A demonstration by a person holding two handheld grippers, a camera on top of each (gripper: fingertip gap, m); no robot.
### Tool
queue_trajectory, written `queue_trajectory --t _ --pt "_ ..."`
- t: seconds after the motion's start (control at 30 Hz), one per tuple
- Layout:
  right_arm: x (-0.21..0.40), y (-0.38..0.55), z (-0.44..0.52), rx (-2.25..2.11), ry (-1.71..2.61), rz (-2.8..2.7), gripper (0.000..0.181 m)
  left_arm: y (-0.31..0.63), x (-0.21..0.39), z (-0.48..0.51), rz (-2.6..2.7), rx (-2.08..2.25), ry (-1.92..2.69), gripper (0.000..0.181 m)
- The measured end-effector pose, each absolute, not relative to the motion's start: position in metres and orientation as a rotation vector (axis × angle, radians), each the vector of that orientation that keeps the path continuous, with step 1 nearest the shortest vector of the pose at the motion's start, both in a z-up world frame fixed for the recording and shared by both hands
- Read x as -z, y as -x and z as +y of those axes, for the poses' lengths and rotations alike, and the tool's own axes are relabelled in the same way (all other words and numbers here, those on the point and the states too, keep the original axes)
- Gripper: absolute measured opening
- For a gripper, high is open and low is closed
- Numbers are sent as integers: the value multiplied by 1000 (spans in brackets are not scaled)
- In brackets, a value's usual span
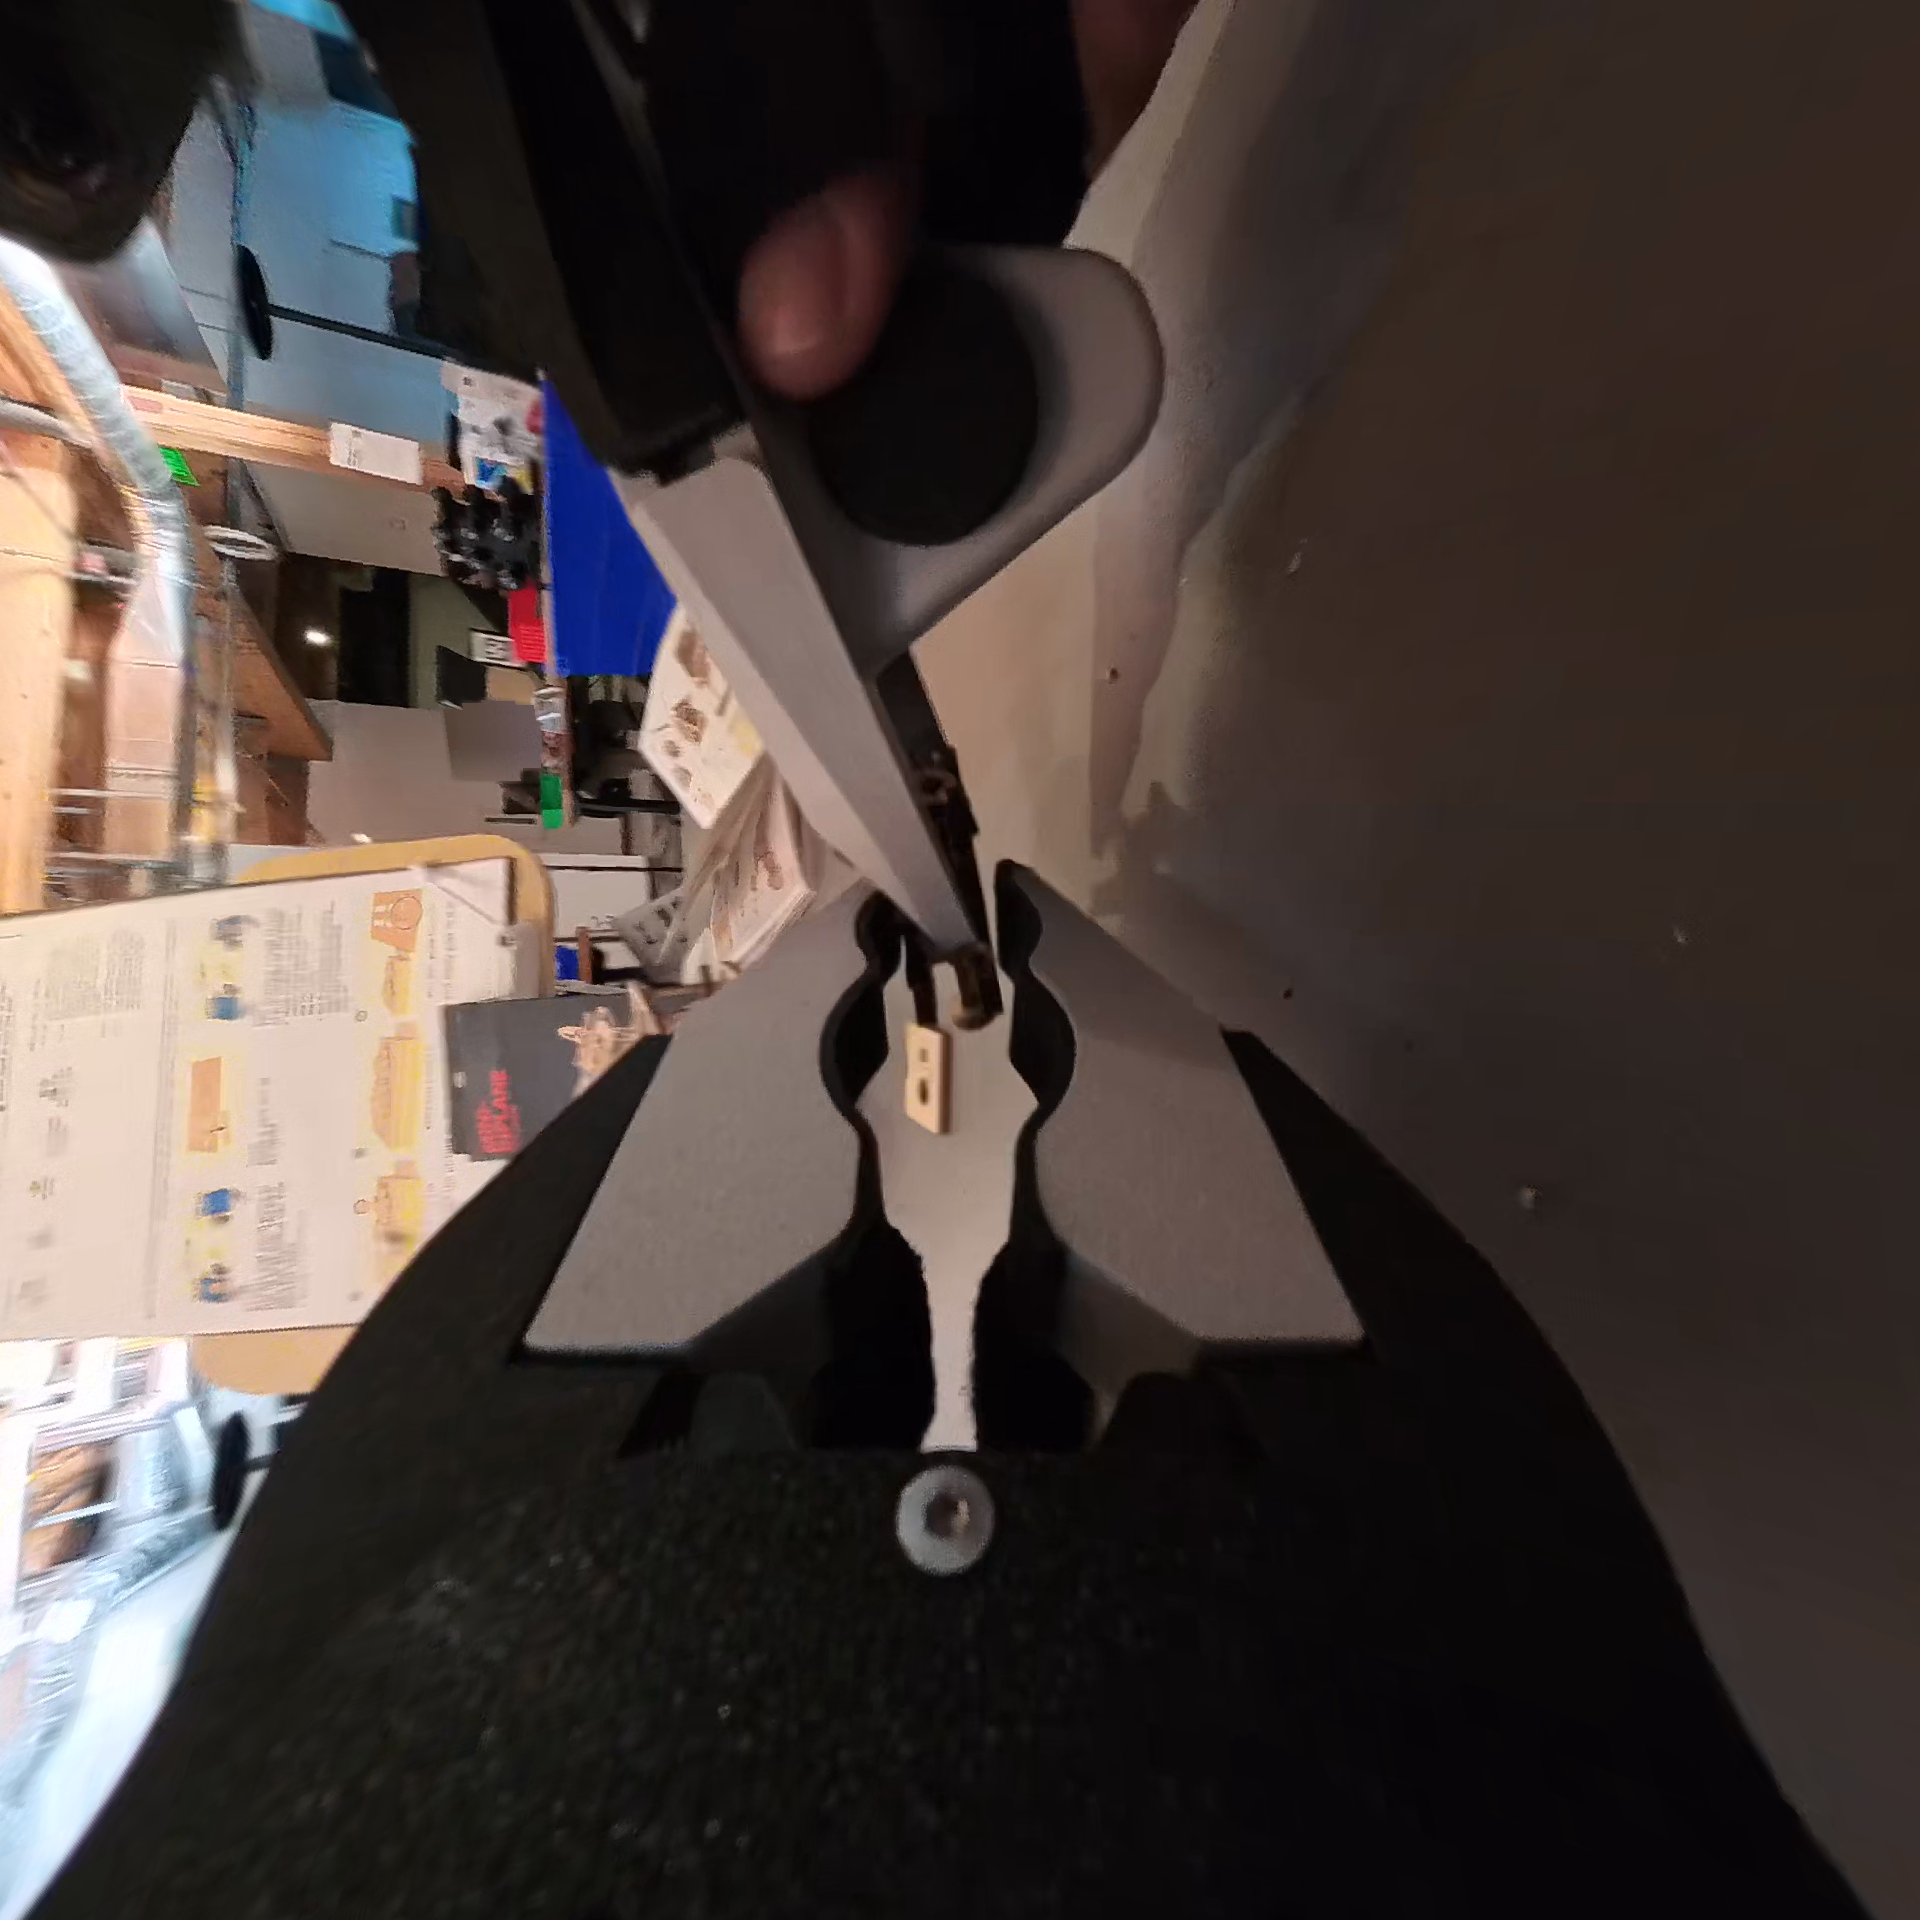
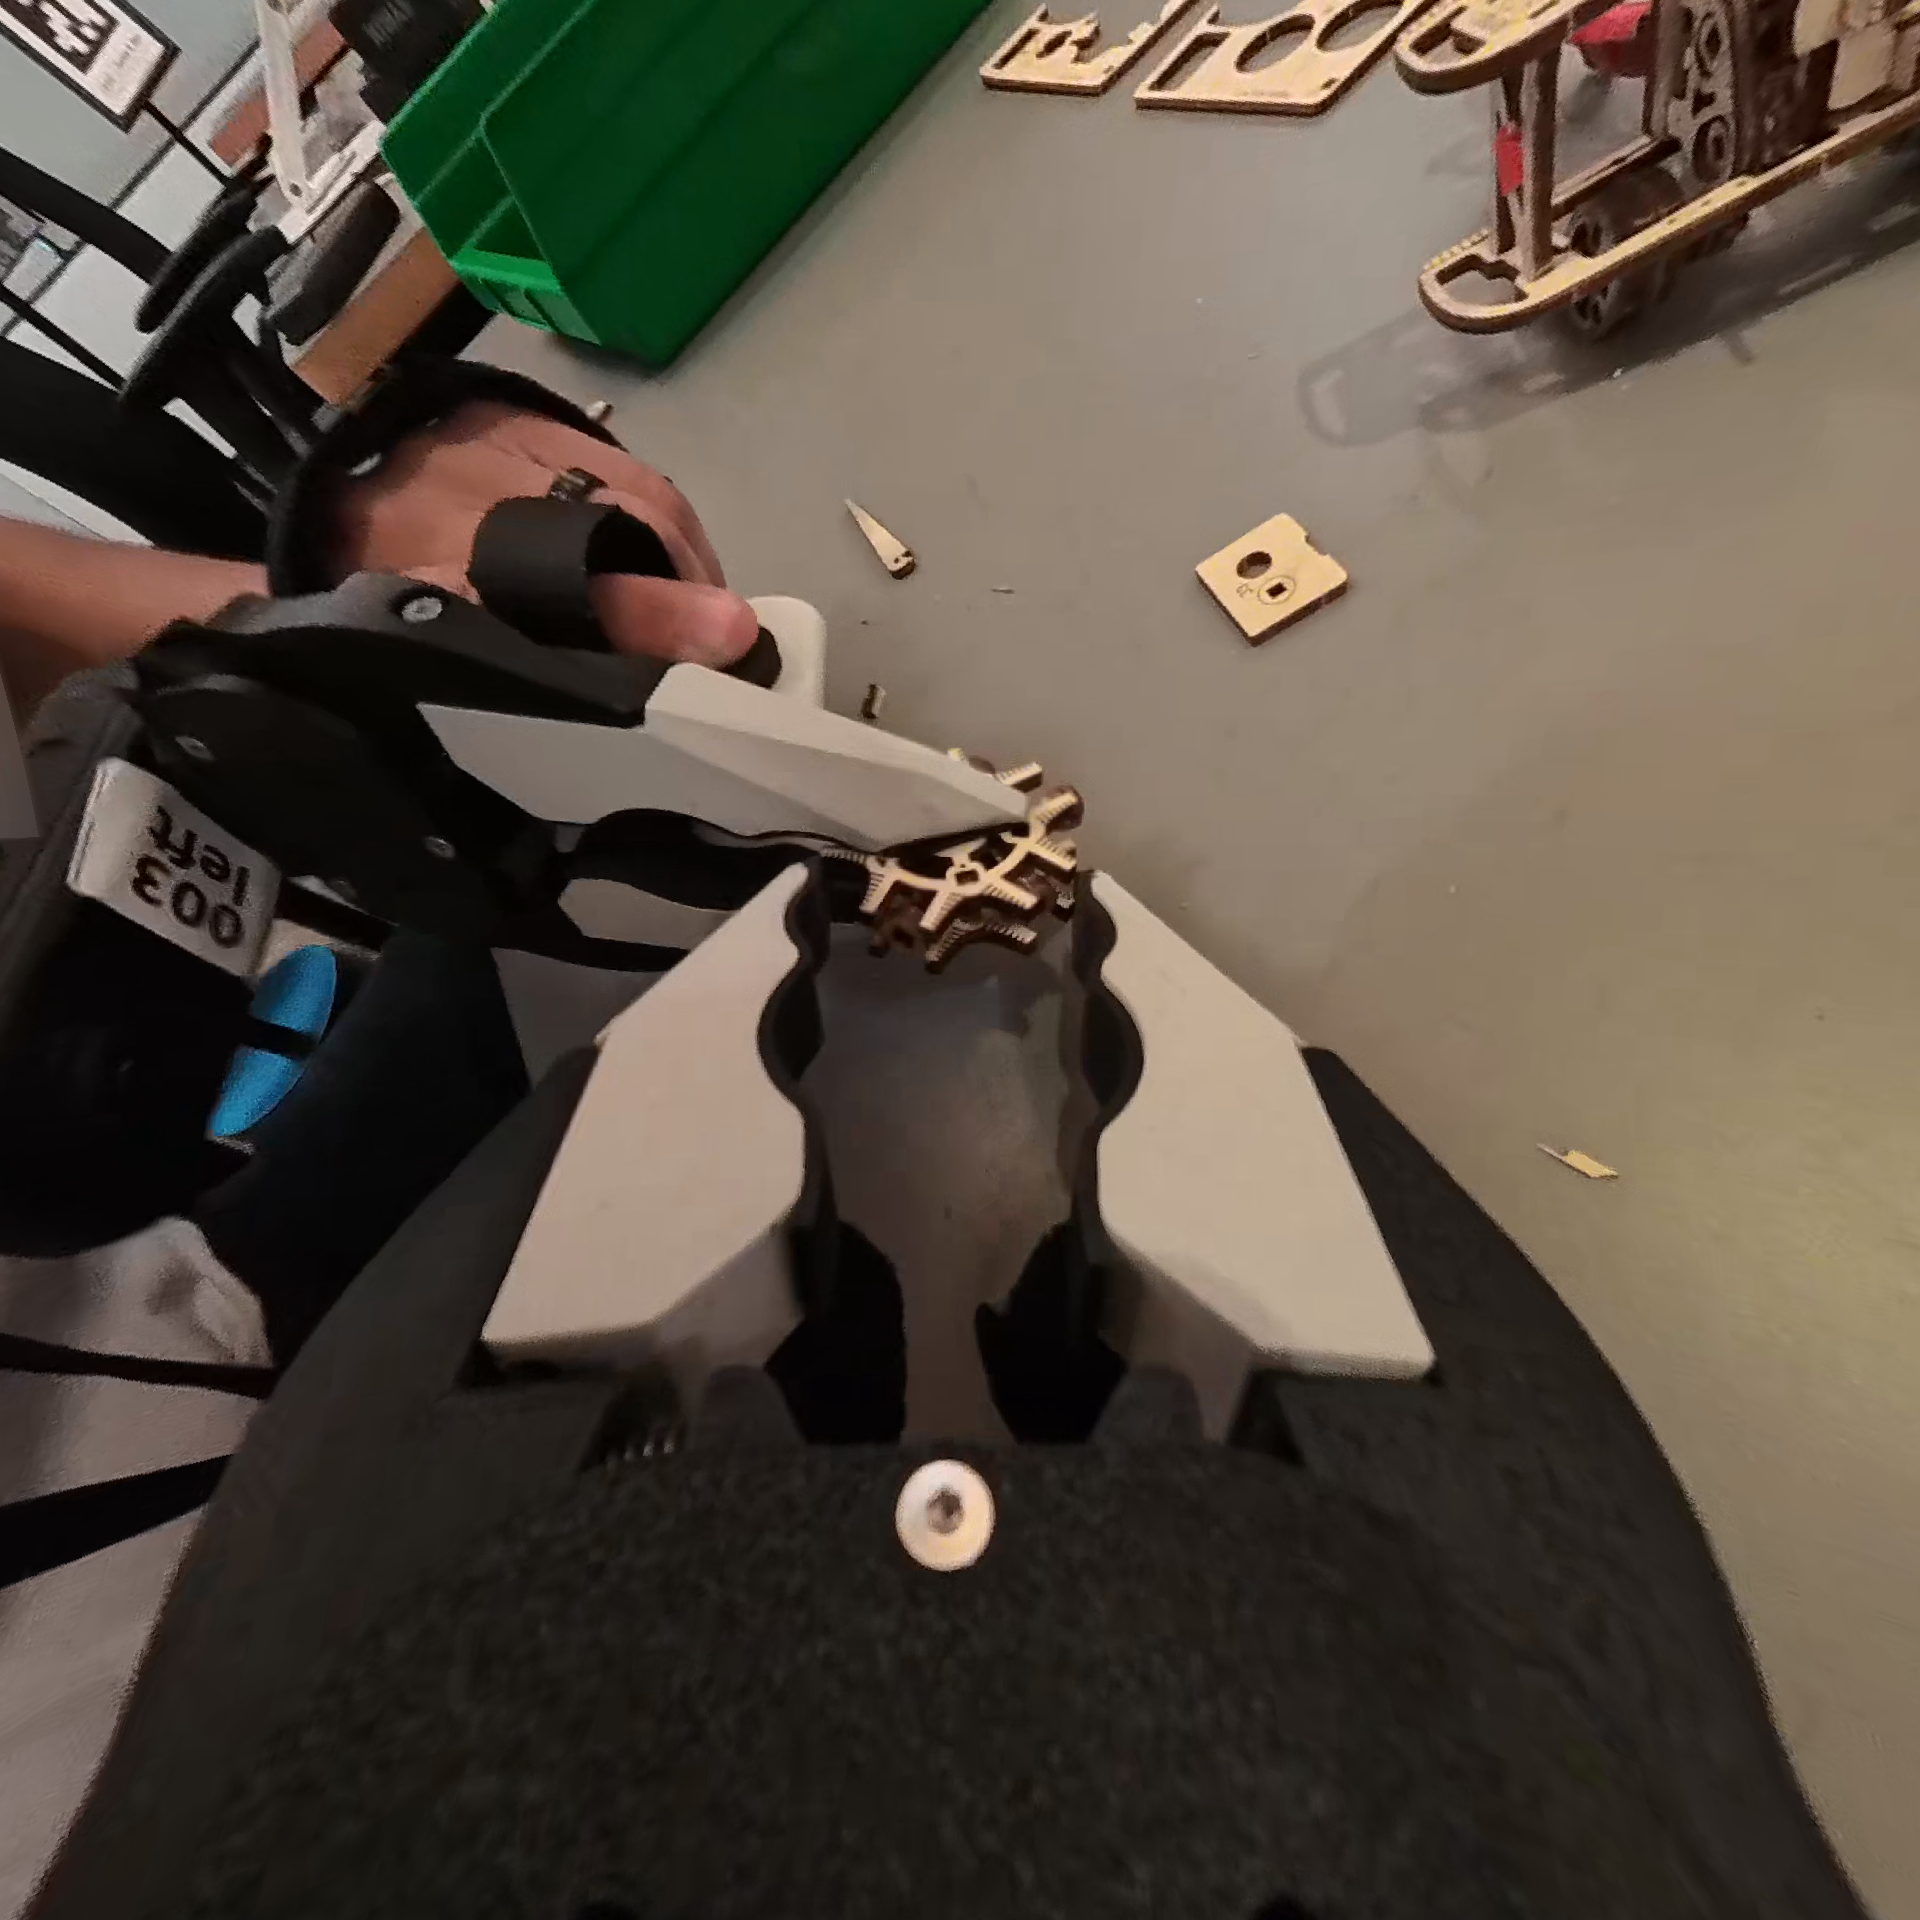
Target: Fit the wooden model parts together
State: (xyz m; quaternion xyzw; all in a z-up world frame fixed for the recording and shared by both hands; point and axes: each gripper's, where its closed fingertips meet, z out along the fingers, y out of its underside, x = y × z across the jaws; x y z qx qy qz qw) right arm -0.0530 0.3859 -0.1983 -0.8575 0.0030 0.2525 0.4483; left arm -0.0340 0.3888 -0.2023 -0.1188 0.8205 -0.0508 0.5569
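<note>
A small wooden gear assembly [image 2: 966,883] with toothed spokes sits between the fingertips of my right gripper [image 2: 951,899], whose pads touch it on both sides. My left gripper [image 2: 1008,831] comes in from the left, with its upper finger lying on top of the gears. In the left wrist view, my left gripper [image 1: 940,914] has its fingertips close on either side of the gear assembly [image 1: 971,977], which is seen edge-on. The right gripper [image 1: 966,966] reaches in from above to the same piece. Both hold it just above the grey table [image 2: 1351,831].
A square wooden plate [image 2: 1270,577] with holes lies beyond the grippers and also shows in the left wrist view [image 1: 928,1081]. A part-built wooden vehicle [image 2: 1662,177] and cut-out sheets [image 2: 1195,52] are at the far right, a green bin [image 2: 644,156] at the far left. An instruction sheet [image 1: 208,1091] stands nearby. My two grippers' fingertips are within a few centimetres of each other. From either gripper's tips it is about 9 centimetres to the square wooden plate [image 2: 1270,577].
</note>
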Motion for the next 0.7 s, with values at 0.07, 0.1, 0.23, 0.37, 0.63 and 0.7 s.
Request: queue_trajectory --t 0.07,0.1,0.23,0.37,0.63,0.7 --pt "202 46 385 -580 2130 7 45 36 205 393 1963 161 348 33" --pt "202 43 385 -574 2129 6 46 37 205 396 1970 184 383 39" --pt "206 40 380 -553 2122 -80 45 52 212 404 2074 280 516 49" --pt "217 38 375 -498 2192 -159 45 68 218 400 2237 596 708 52" --pt "224 46 371 -514 2248 -215 46 65 206 384 2360 1224 879 58" --pt "225 45 371 -508 2251 -214 46 62 218 384 2425 1193 883 59"
